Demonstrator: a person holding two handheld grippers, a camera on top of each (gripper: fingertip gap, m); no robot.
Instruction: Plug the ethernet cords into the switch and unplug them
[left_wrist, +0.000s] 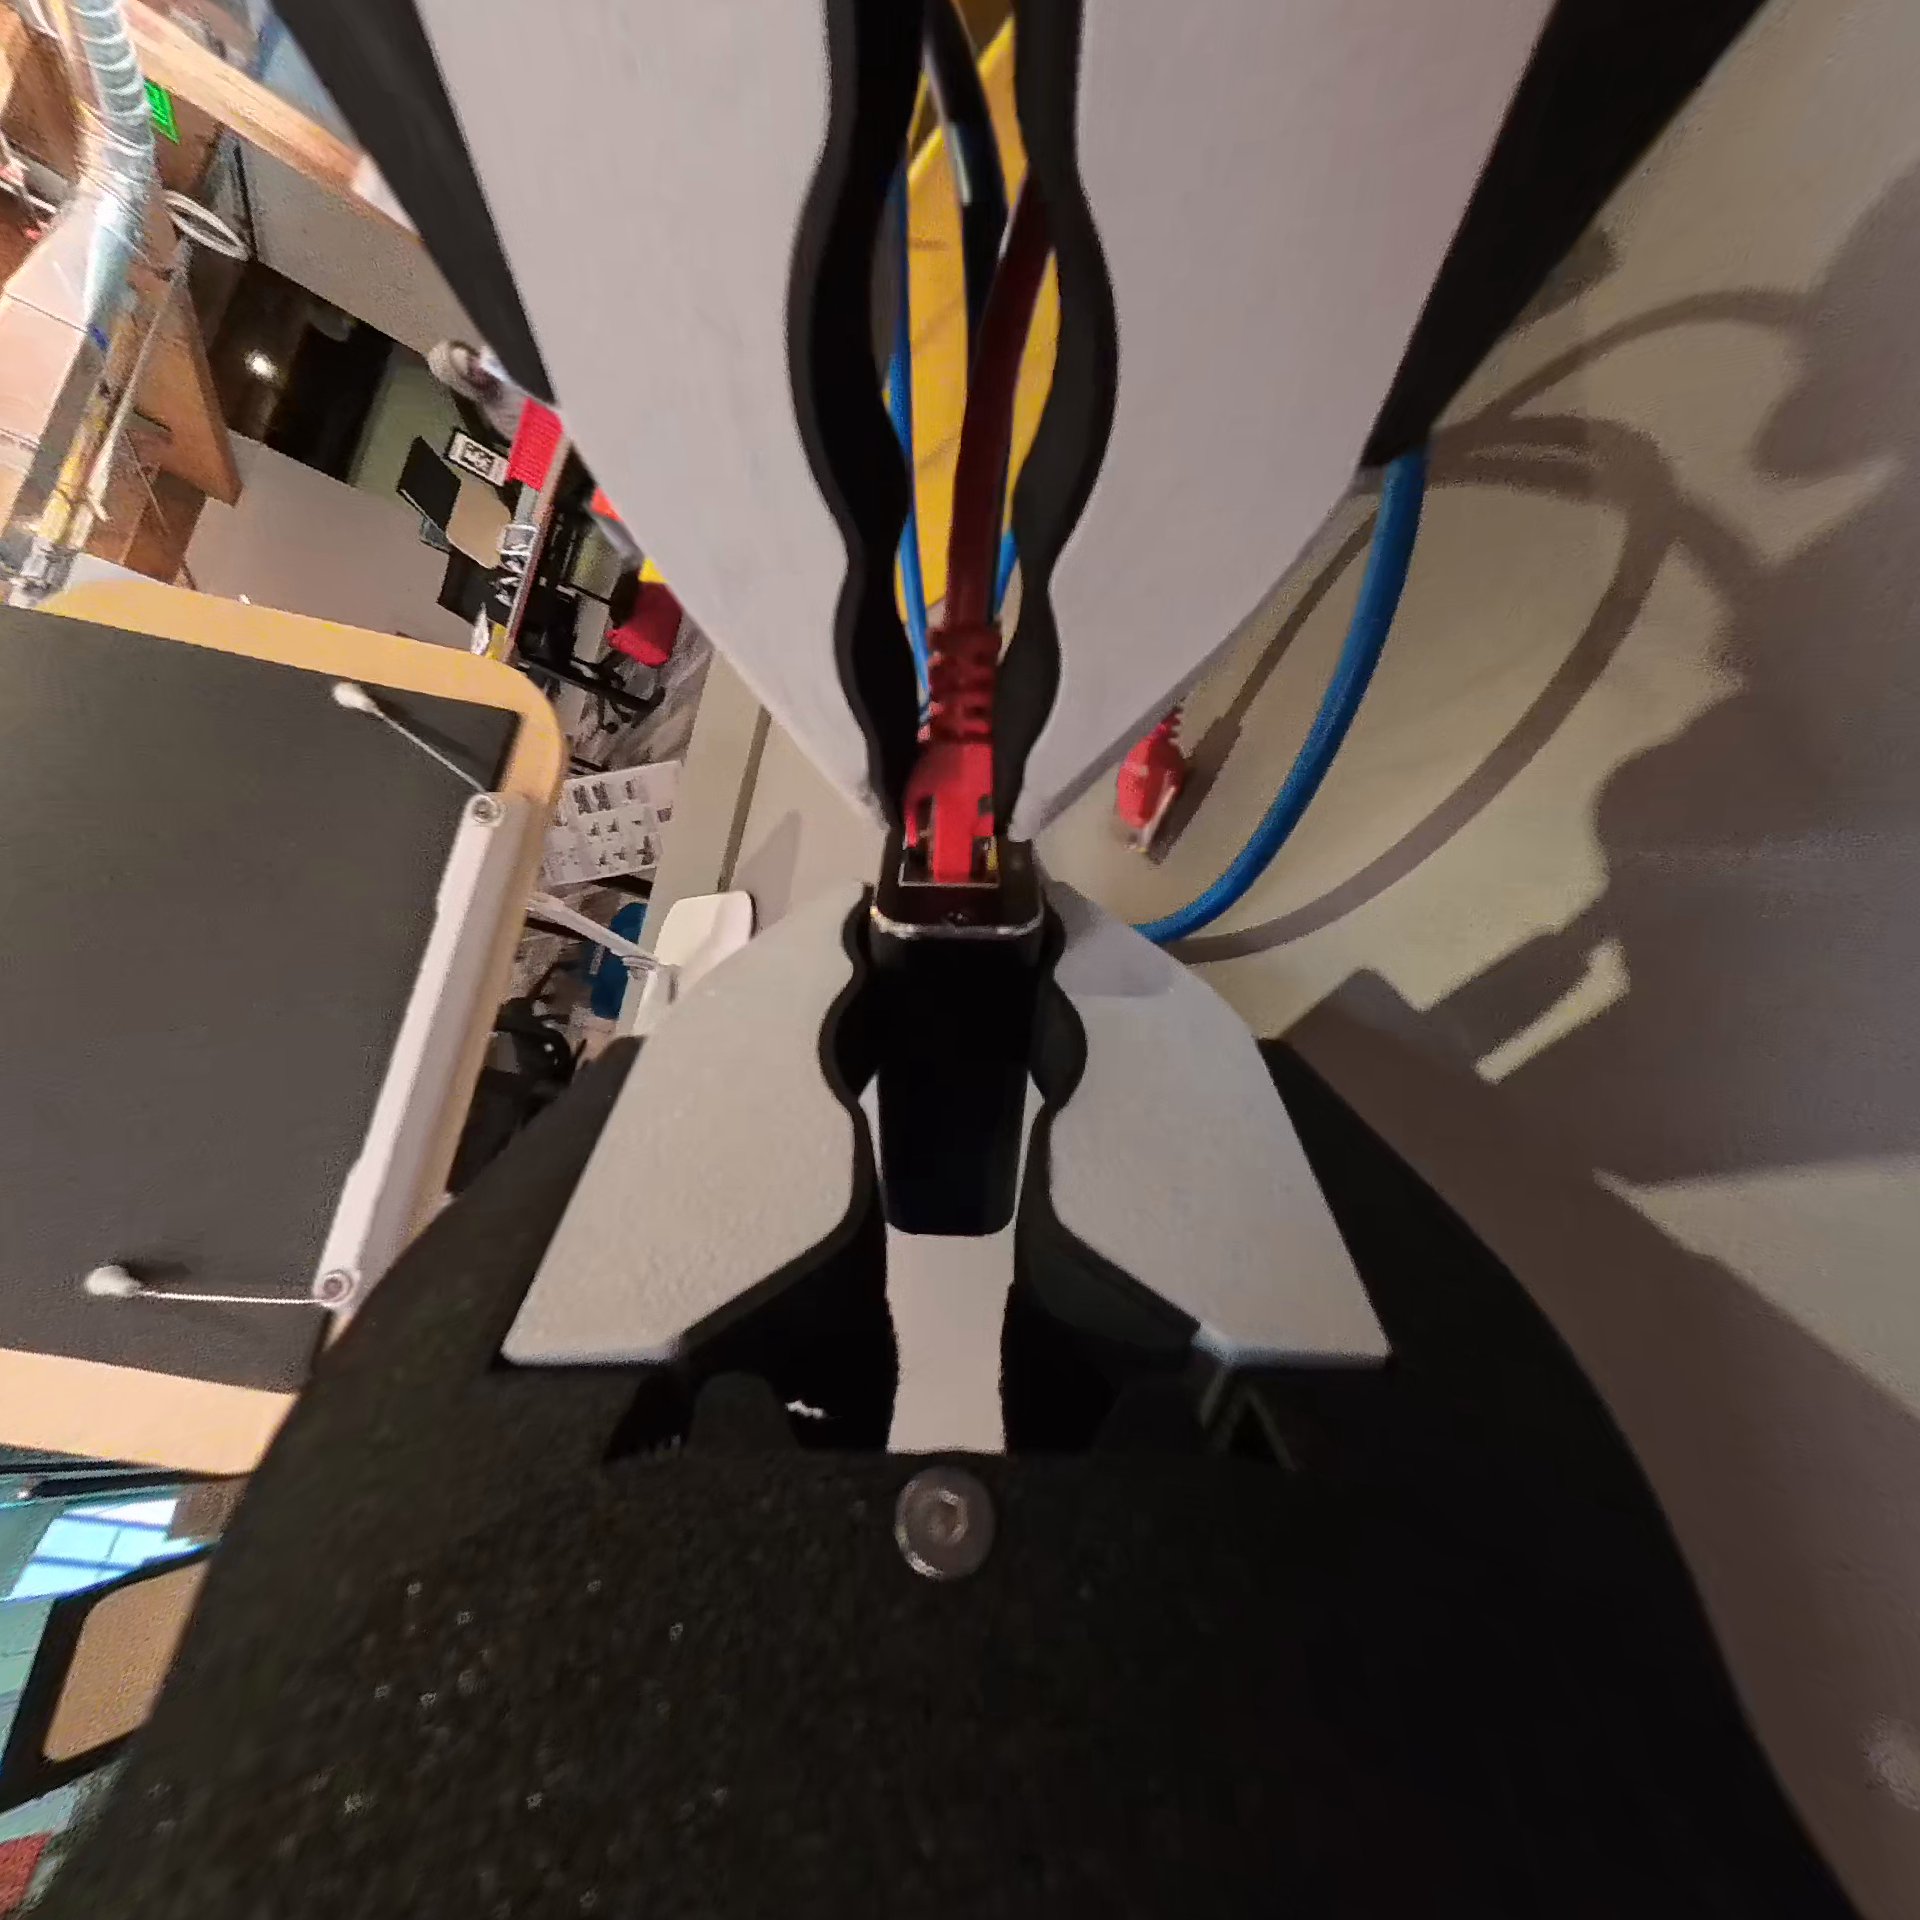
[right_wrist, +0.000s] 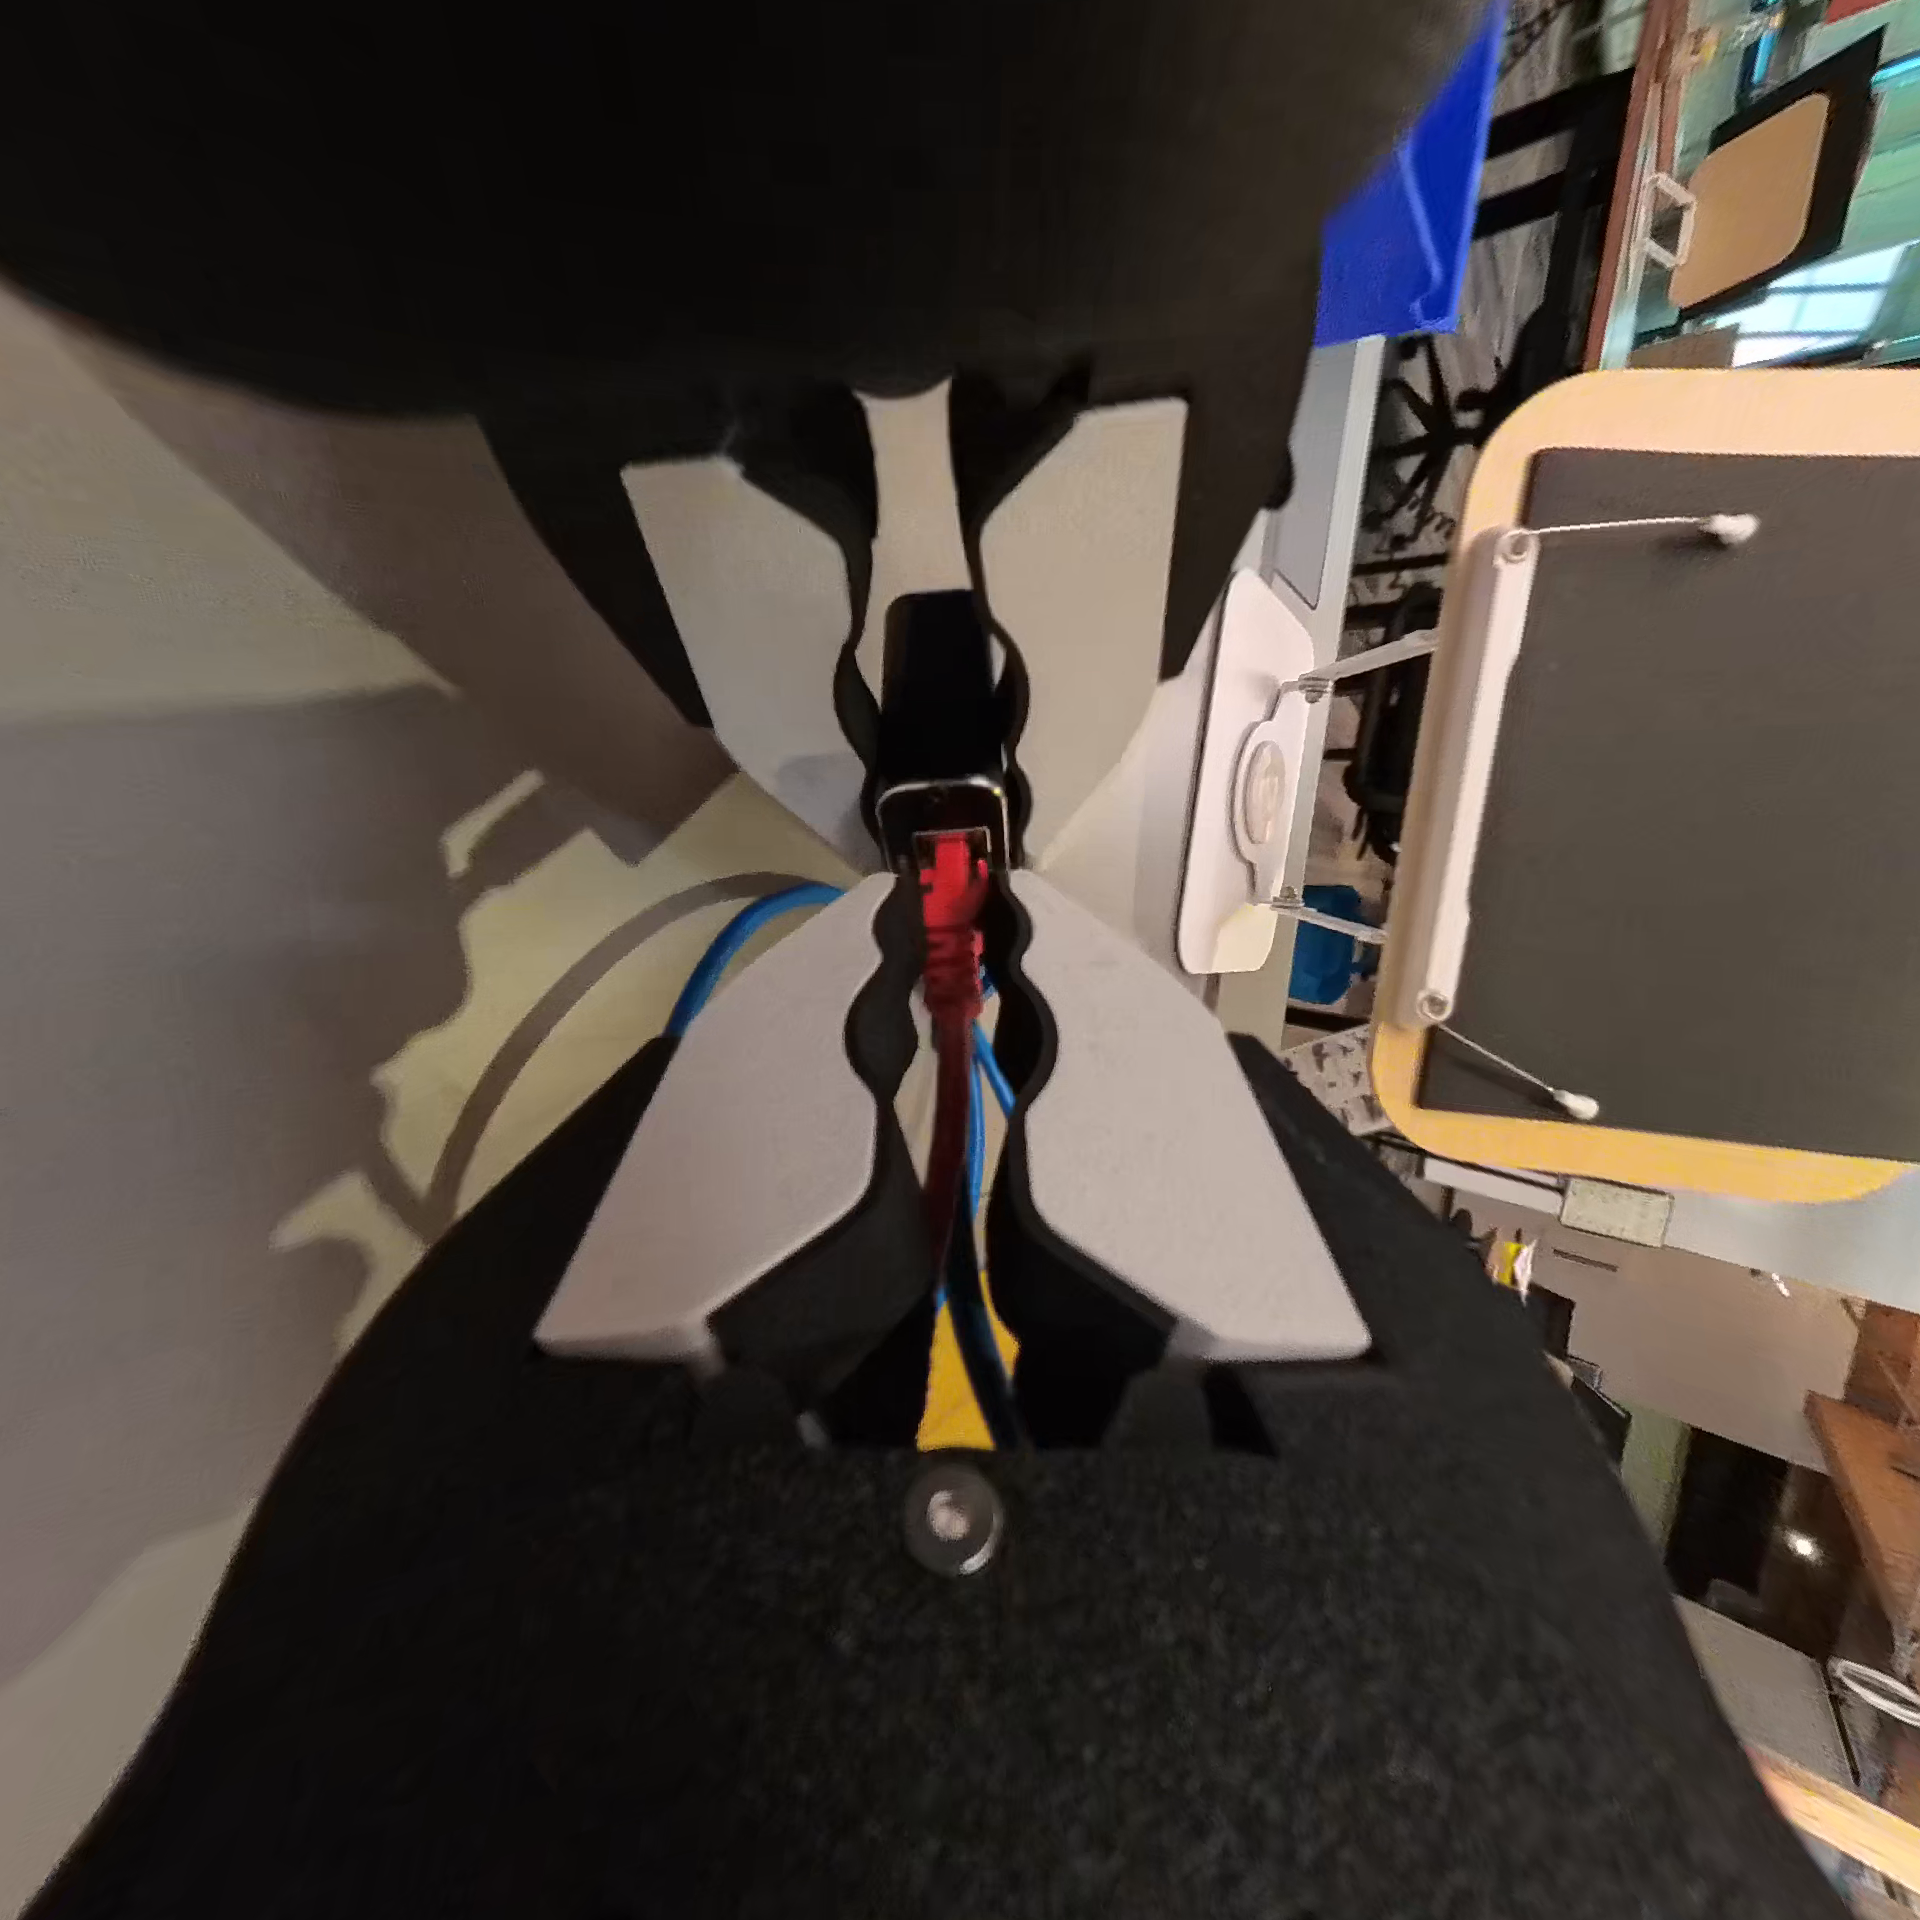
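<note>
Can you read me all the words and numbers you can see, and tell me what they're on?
No words can be read here.
The green sign, top left of the left wrist view: too blurred.
The white sheet with small pictures: too small.
The square tag, black and white: a pattern, no words.
The grey label, right wrist view: too blurred.
The black switch and red cord: no writing shows.
</note>
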